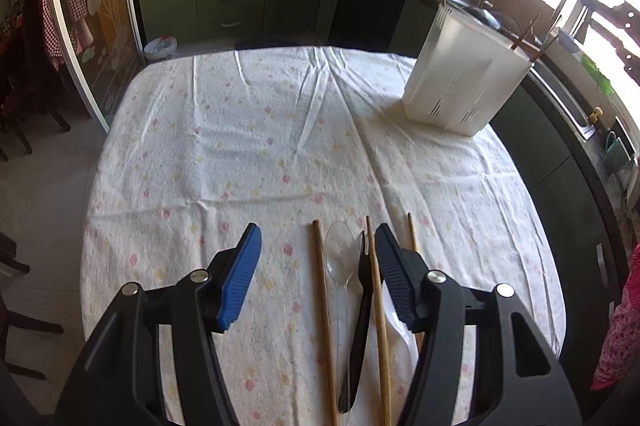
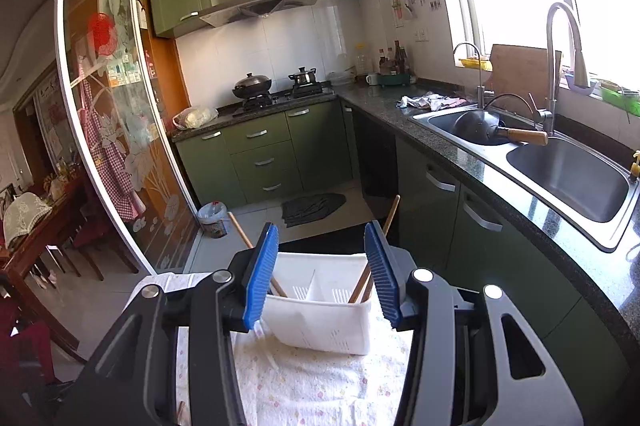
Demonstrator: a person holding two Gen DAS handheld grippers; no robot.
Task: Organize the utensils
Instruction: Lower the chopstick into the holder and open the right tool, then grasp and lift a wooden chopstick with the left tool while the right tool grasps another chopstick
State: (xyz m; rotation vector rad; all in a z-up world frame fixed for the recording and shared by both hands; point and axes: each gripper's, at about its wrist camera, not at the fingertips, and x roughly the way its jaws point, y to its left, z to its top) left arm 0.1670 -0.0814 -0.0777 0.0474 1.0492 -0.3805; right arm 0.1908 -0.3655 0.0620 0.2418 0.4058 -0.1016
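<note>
Chopsticks (image 1: 322,322), clear spoon (image 1: 338,266), black fork (image 1: 358,326) side by side on cloth (image 1: 240,145) | left gripper (image 1: 316,238) spread above them, empty | right gripper (image 2: 322,238) apart, empty, over white caddy (image 2: 320,322) holding chopsticks (image 2: 390,218)

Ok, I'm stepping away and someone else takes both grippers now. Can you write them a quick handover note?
Left gripper: open, holding nothing, low over the utensils on the tablecloth.
Right gripper: open, empty, above the white holder.
On the cloth: three chopsticks, a clear spoon, a black fork and something white partly hidden by the left gripper.
Done: two chopsticks stand in the holder, one in each compartment.
Left: move the remaining utensils into the holder.
</note>
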